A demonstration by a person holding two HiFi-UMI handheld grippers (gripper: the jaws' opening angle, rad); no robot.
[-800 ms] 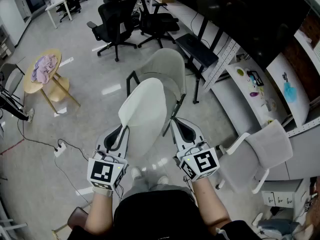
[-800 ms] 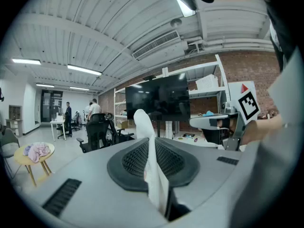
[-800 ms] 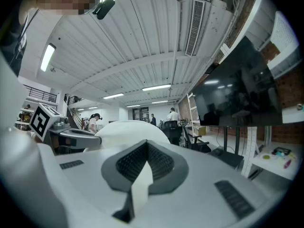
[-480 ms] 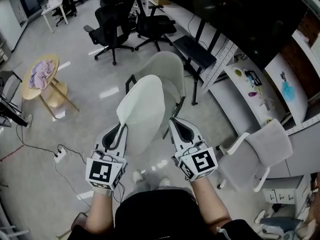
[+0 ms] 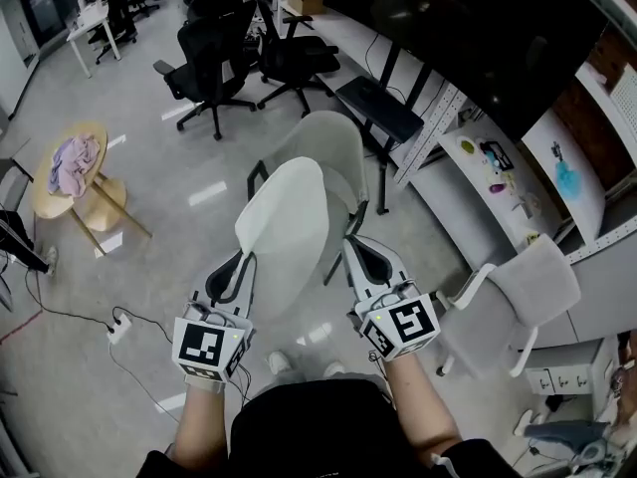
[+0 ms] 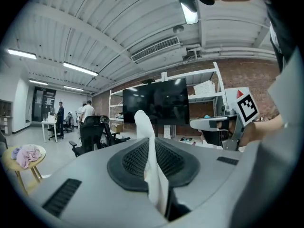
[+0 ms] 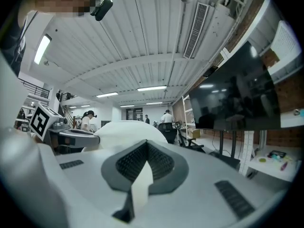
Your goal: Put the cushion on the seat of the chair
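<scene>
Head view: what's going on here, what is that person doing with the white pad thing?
A person is carrying a white cushion with two handheld grippers. The left gripper is clamped on the cushion's left edge and the right gripper on its right edge, so the cushion is held up off the floor. A pale chair stands just beyond it. The cushion is not yet on the seat.
</scene>
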